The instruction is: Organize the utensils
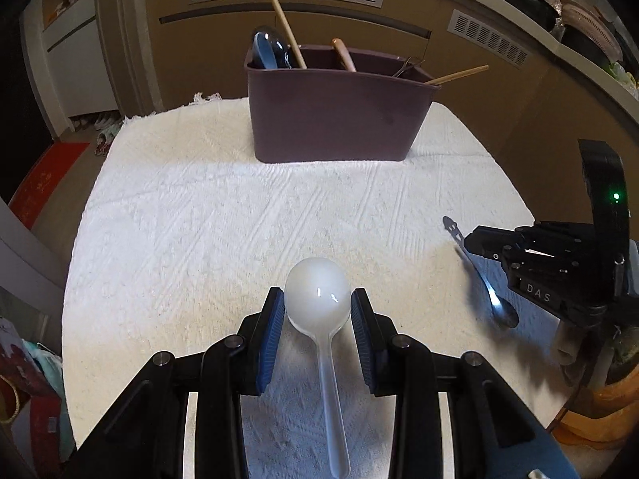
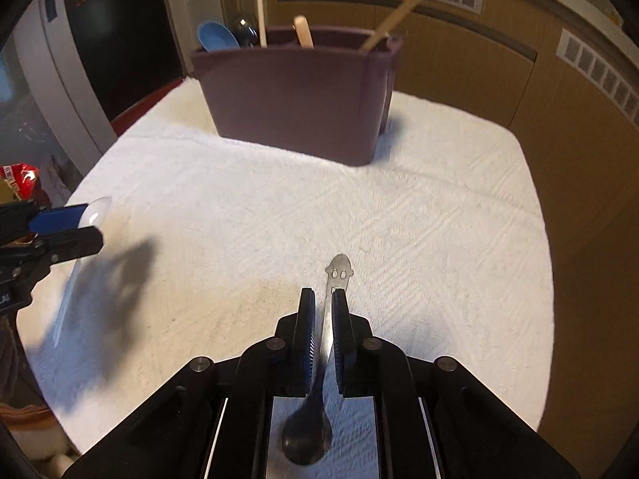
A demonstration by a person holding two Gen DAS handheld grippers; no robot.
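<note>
A white plastic spoon [image 1: 324,343] is clamped by its bowl between the blue pads of my left gripper [image 1: 317,294], handle trailing back under the fingers. In the right wrist view that left gripper [image 2: 90,221] hovers over the cloth at the left and throws a shadow. My right gripper [image 2: 323,293] is shut on the thin handle of a metal spoon [image 2: 338,271]; its face-shaped handle end sticks out past the fingertips and its bowl hangs below. From the left wrist view the right gripper [image 1: 471,239] is at the right with the metal spoon [image 1: 485,283] slanting down.
A dark purple utensil caddy [image 1: 335,119] [image 2: 295,95] stands at the far side of the white towel [image 1: 199,219], holding a blue spoon [image 2: 215,38], wooden sticks and other utensils. Brown cabinets rise behind. Clutter lies off the table's left edge.
</note>
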